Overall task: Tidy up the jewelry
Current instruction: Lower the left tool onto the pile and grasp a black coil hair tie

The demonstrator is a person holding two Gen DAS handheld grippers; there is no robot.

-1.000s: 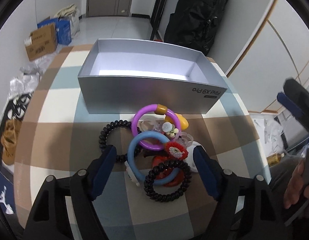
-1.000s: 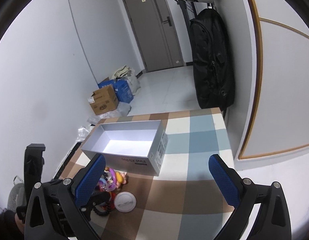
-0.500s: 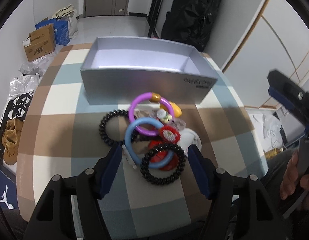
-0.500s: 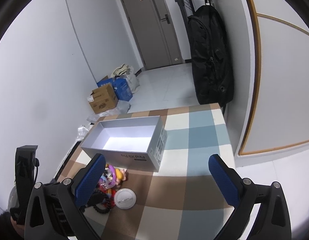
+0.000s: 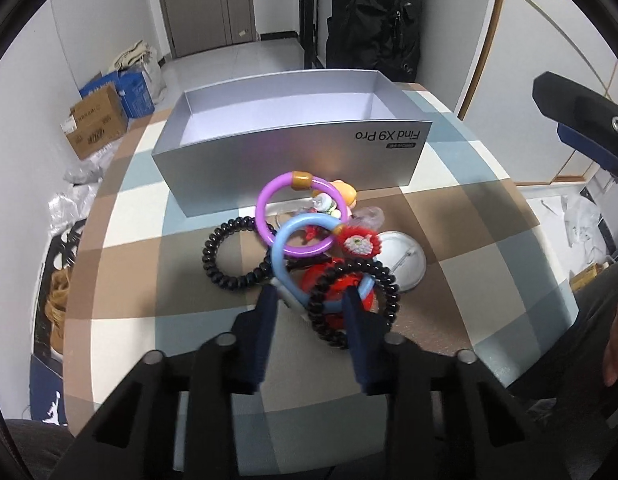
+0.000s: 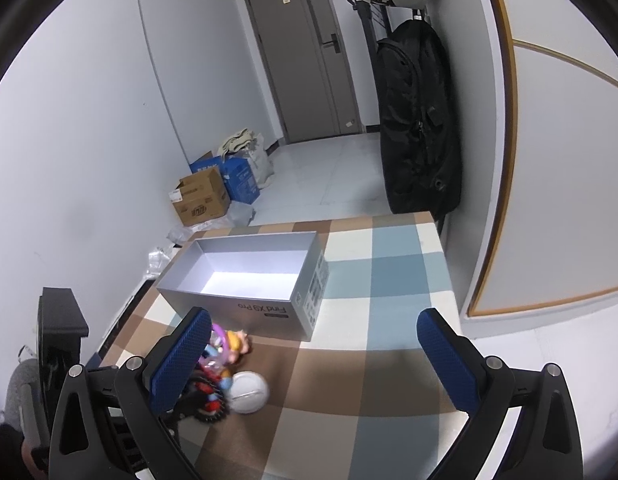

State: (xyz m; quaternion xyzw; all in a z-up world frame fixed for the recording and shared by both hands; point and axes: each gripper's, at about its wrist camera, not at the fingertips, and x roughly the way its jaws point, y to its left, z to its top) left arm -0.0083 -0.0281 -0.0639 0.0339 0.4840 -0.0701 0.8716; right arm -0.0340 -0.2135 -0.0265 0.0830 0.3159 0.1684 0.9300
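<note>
Closing our left gripper over the near end of the jewelry pile, we narrow its jaws around the light blue plastic bangle and the black coiled hair tie lying on a red ornament; both sit between the pads, though we cannot tell whether the pads press on them yet. A second ago those jaws stood wide on either side of the whole heap, so we judge the first pick has begun. The pile lies on the checked tabletop just in front of the open silver cardboard box, which is bare inside, so nothing is sorted yet. The purple plastic bangle with a gold bead, a second black coiled hair tie and the round white badge lie untouched in the heap. Our right gripper hangs wide open and empty above the tabletop, as it did earlier.
</note>
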